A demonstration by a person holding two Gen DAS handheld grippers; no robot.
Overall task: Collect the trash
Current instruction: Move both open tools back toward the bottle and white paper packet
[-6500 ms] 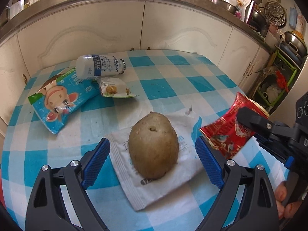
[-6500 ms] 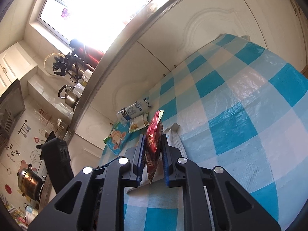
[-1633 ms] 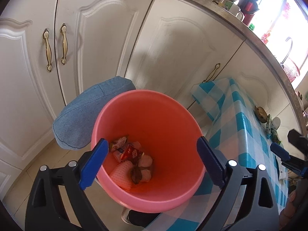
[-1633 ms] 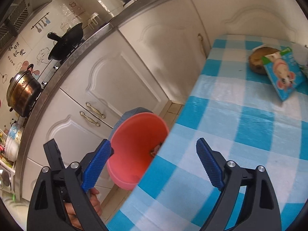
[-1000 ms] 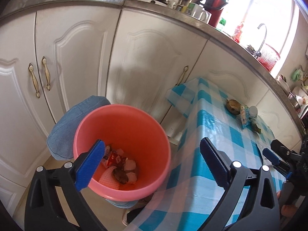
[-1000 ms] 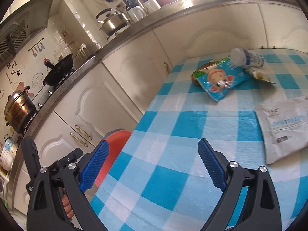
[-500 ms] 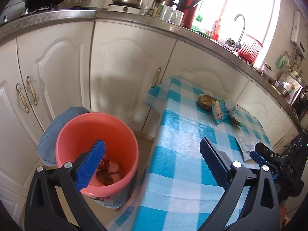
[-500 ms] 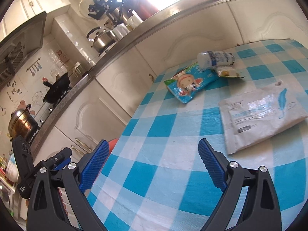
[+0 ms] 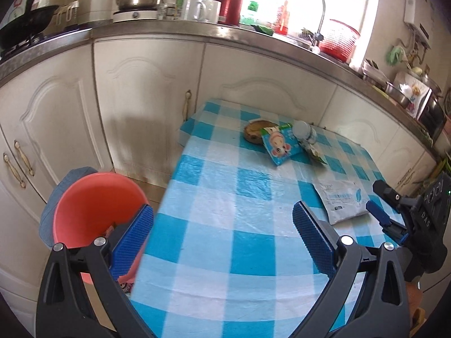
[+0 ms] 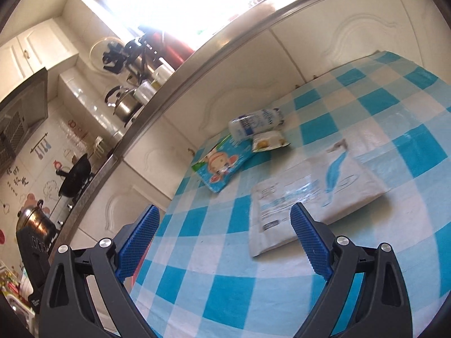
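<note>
Trash on the checked table (image 9: 253, 253) is only partly cleared. Some scraps already lie inside the pink bucket (image 9: 84, 197), which stands on the floor just beside the table's near-left corner, so part of the job looks done. Left on the table are a white flat packet (image 10: 318, 194) toward its right side, and at the far end a blue cartoon snack bag (image 10: 222, 166), a small yellow-and-white wrapper (image 10: 269, 140) and a white bottle (image 10: 255, 124) lying on its side, all close together. A brown round thing (image 9: 255, 131) sits behind the blue bag at that far end; whether it counts as trash I cannot tell.

Both claws are spread wide and empty: the left gripper (image 9: 222, 233) hovers over the table's near edge, the right gripper (image 10: 224, 232) over the table with the white packet nearest. Nothing blocks the way to that packet.
</note>
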